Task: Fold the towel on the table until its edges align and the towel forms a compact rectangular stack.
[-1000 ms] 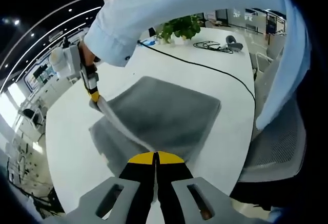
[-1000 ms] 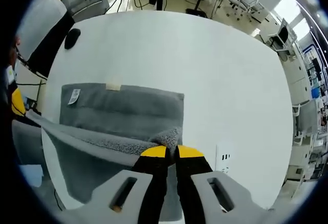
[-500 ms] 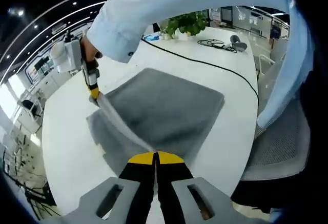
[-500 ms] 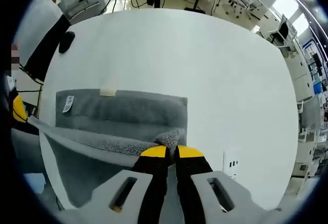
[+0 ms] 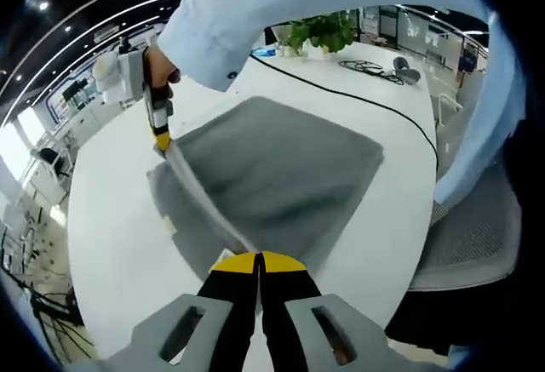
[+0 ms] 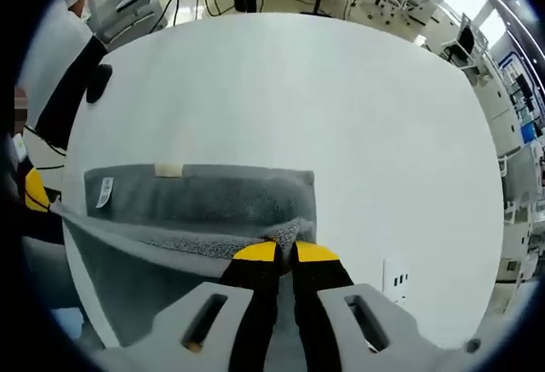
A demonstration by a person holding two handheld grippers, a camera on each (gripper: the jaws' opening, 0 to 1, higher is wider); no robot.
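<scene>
**Towel edge lifted and carried across the table**

The table [image 6: 281, 91] was white and wide. In the right gripper view, more bare tabletop lay beyond the towel than a second before, and the towel's far edge sat lower in the view. Open surface stretched ahead and to the right of the towel, with a wall socket plate [image 6: 396, 274] set in the tabletop near the right side.

The towel [image 5: 281, 163] was grey and lay flat, while one long edge was held up taut between the two grippers. In the left gripper view that raised edge ran steeper than before, and the towel's far corner reached nearer the black cable [image 5: 358, 104] that crossed the table. A white tag [image 6: 105, 191] and a pale label [image 6: 168, 168] showed along the far edge, which lay straight.

The left gripper [image 5: 258, 260] was clamped on one towel corner, jaws together. The right gripper [image 6: 285, 251] pinched the other corner, jaws together too.

A plant [image 5: 324, 31] stood at the far table end.
</scene>
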